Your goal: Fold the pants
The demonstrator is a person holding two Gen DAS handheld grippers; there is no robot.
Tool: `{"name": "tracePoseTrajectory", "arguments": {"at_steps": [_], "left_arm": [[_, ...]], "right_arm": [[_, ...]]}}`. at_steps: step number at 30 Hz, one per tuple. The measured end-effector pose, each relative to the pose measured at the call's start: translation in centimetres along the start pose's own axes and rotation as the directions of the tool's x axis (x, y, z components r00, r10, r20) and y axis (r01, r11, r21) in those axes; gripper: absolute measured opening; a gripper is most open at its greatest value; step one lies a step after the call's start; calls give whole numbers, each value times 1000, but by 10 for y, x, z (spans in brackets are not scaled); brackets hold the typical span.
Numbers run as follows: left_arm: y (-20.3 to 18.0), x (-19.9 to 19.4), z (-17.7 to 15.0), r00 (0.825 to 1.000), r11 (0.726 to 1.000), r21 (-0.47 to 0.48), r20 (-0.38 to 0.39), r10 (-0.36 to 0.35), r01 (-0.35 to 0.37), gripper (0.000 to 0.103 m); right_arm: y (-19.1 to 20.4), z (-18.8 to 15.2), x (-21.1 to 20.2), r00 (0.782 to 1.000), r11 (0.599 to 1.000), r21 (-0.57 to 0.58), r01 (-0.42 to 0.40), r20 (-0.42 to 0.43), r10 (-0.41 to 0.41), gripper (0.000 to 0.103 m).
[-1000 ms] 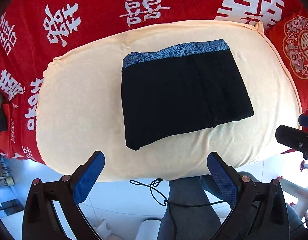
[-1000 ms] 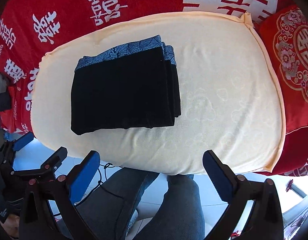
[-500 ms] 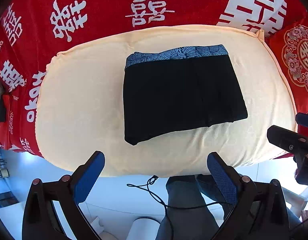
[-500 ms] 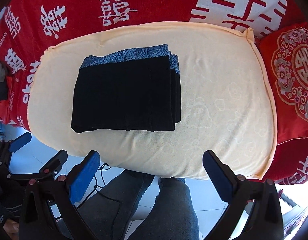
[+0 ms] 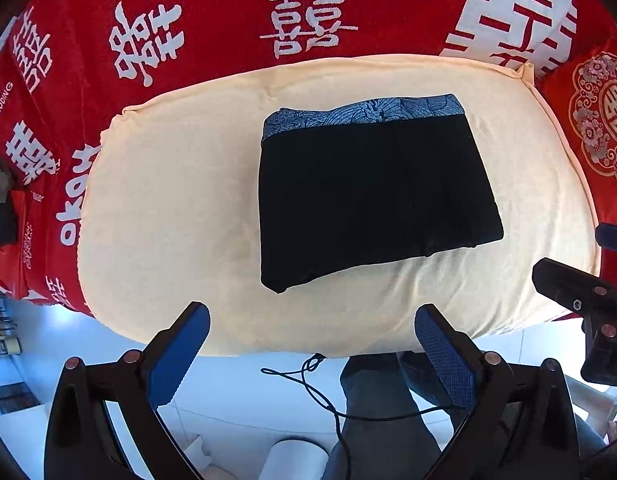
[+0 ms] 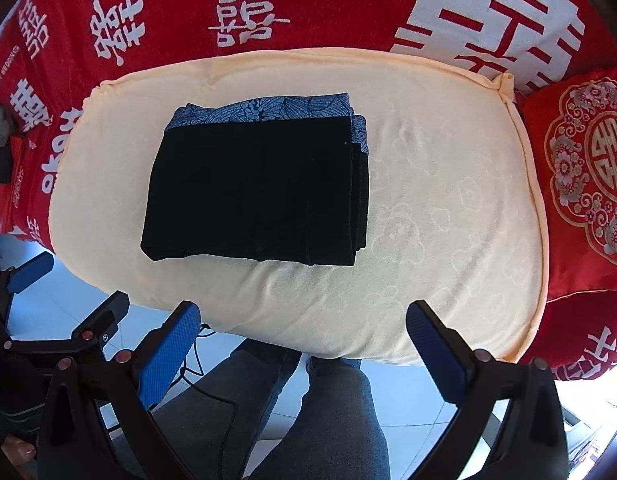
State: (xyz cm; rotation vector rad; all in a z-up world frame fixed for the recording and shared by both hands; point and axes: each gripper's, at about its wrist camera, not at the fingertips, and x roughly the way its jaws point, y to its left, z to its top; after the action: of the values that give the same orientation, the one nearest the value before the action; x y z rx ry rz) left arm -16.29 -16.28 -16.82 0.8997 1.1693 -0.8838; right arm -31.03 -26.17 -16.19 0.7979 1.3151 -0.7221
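The black pants [image 5: 372, 196] [image 6: 256, 188] lie folded into a thick rectangle on the cream cushion [image 5: 168, 208] [image 6: 448, 208], their blue patterned waistband along the far edge. My left gripper [image 5: 312, 324] hangs open above the cushion's near edge, well short of the pants, with nothing between its blue pads. My right gripper [image 6: 304, 320] is open and empty too, held back over the near edge. Each gripper shows at the side of the other's view.
A red bedspread [image 5: 188, 32] with white characters surrounds the cushion. A red embroidered pillow [image 6: 584, 184] lies to the right. The person's grey trouser legs [image 6: 320, 412] and a black cable [image 5: 308, 384] are below, over a pale floor.
Both grippers have drawn back and up from the cushion, so the folded pants look smaller and farther. The pants have not moved. Both grippers stay open.
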Motion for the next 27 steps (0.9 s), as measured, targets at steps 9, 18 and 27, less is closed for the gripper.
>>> {"name": "tracePoseTrajectory", "arguments": {"at_steps": [9, 18, 27], "left_arm": [[-1, -1, 0, 1000, 1000, 12, 5, -2, 2, 103], [-1, -1, 2, 1000, 1000, 9, 5, 0, 0, 103], [1, 0, 3, 1000, 1000, 10, 2, -4, 4, 103]], "right_arm": [[5, 2, 2, 1000, 1000, -10, 8, -7, -8, 103], [6, 4, 3, 1000, 1000, -8, 10, -11, -10, 103], [8, 3, 7, 1000, 1000, -11, 7, -21, -7, 103]]}}
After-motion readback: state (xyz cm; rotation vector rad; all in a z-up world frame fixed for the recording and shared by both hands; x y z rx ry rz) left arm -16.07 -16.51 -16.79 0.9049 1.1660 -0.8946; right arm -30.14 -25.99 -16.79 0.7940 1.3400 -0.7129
